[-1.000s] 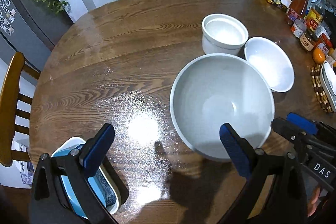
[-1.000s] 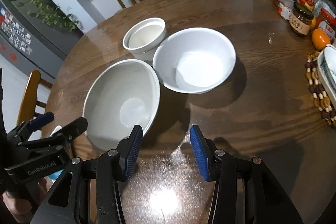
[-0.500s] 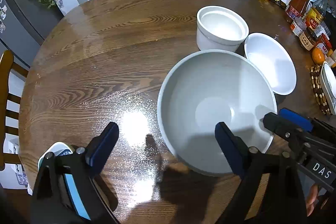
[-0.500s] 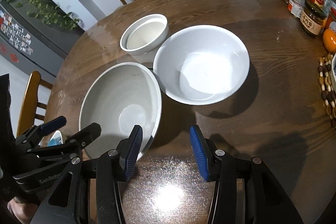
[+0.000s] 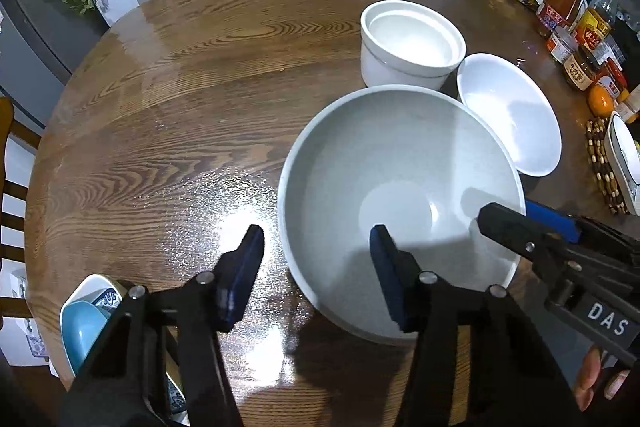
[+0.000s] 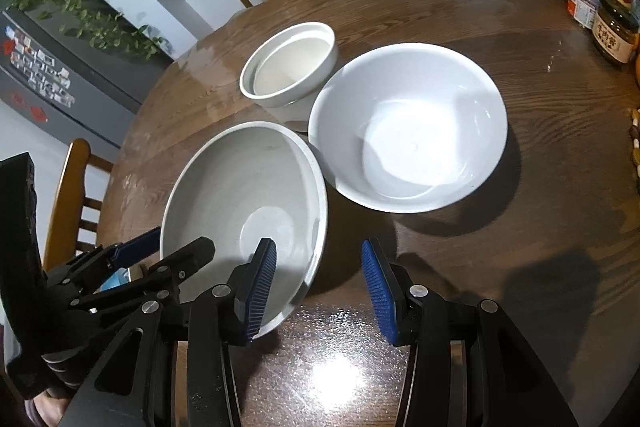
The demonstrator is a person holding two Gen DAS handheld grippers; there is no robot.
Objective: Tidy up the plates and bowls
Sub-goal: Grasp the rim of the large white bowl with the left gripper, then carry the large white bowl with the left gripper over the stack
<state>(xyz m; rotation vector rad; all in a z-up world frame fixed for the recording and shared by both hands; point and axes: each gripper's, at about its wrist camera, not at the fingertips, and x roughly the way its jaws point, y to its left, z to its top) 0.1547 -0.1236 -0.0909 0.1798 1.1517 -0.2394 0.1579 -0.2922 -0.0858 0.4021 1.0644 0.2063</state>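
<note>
Round wooden worktop (image 5: 168,115), chairs behind. Left hand-held gripper (image 5: 316,279) is closing astride the grey bowl's (image 5: 400,195) rim at 7 o'clock, one pad inside, one outside, not yet pressing. Right hand-held gripper (image 6: 318,291), also narrowing, straddles the same rim at 5 o'clock, no contact evident. White bowl (image 6: 408,131) sits at 1 o'clock, pot (image 6: 290,65) at 12. Judged step: two-sided grasp. Next: clamp firmly, then lift level.

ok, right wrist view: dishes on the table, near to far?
Grey bowl nearest, its rim between the right gripper's closing pads → wide white bowl → small straight-sided white bowl farthest.
</note>
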